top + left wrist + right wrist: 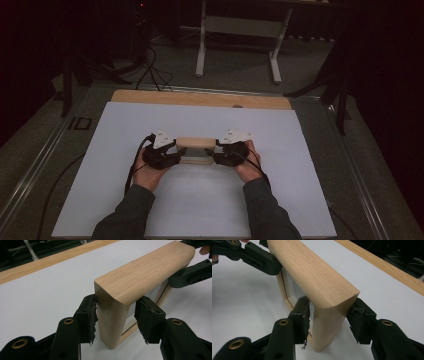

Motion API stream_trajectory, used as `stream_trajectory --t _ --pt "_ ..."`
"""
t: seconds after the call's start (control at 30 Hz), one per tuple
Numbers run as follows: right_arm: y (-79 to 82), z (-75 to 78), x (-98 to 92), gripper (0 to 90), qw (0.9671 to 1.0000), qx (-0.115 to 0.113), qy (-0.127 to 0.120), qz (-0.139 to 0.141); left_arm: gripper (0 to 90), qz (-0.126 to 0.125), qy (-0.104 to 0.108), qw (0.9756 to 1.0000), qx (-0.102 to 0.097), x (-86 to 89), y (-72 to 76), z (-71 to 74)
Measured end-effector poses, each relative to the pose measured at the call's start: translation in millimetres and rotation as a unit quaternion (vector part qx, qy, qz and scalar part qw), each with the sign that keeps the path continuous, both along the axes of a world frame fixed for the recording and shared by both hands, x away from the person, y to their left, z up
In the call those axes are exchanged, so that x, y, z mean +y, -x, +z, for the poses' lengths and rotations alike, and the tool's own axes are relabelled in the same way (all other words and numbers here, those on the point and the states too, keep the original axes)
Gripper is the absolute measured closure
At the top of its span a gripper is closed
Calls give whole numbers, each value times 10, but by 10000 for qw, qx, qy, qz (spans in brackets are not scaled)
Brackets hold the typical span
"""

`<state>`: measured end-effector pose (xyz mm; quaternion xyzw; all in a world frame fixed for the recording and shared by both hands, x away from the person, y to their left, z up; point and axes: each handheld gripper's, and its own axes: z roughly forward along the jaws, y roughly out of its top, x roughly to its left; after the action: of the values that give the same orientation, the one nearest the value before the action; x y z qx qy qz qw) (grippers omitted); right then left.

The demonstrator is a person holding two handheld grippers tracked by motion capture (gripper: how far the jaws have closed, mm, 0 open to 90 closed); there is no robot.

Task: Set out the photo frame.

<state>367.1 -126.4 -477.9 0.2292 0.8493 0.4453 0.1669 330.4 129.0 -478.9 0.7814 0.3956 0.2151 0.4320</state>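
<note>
A pale oak wooden frame with rounded edges and a flat inner panel stands on edge near the middle of the white sheet that covers the worktop, whose bare light-wood strip shows along the far side. The left hand-held gripper sits at the frame's left end: in the left gripper view one torn black pad touches the end post, while the other pad stands just off it, so the jaws bracket the post without clamping it. The right hand-held gripper grips the right end, both pads pressed against the wood. Beyond the worktop, well apart from the frame, stand a white metal table stand and black cables on the grey floor. Nothing lies between the grippers and the frame.
</note>
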Motion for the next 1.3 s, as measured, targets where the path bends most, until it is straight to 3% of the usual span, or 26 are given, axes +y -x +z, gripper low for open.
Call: stream_trajectory --t 0.17,0.43,0.57,0.67,0.83,1.07,1.3 --pt "-26 12 12 530 10000 11 56 -47 517 23 24 10000 5 -13 -29 -3" --pt "-84 -21 -6 519 9997 118 -145 -131 508 24 241 9997 69 7 -102 -39" --pt "-93 -46 -7 520 9995 196 -169 -192 505 14 230 9997 124 5 -124 -65" --pt "-111 -94 -12 531 9992 292 -151 -244 500 6 221 9993 294 -4 -169 -135" --pt "-133 -139 -33 543 9986 389 -206 -290 505 13 247 9991 341 4 -194 -159" --pt "-159 -201 -12 543 9983 457 -75 -361 510 20 151 9985 533 -6 -239 -252" --pt "-195 -220 -30 542 9972 577 -207 -423 511 25 172 9980 610 -12 -259 -287"
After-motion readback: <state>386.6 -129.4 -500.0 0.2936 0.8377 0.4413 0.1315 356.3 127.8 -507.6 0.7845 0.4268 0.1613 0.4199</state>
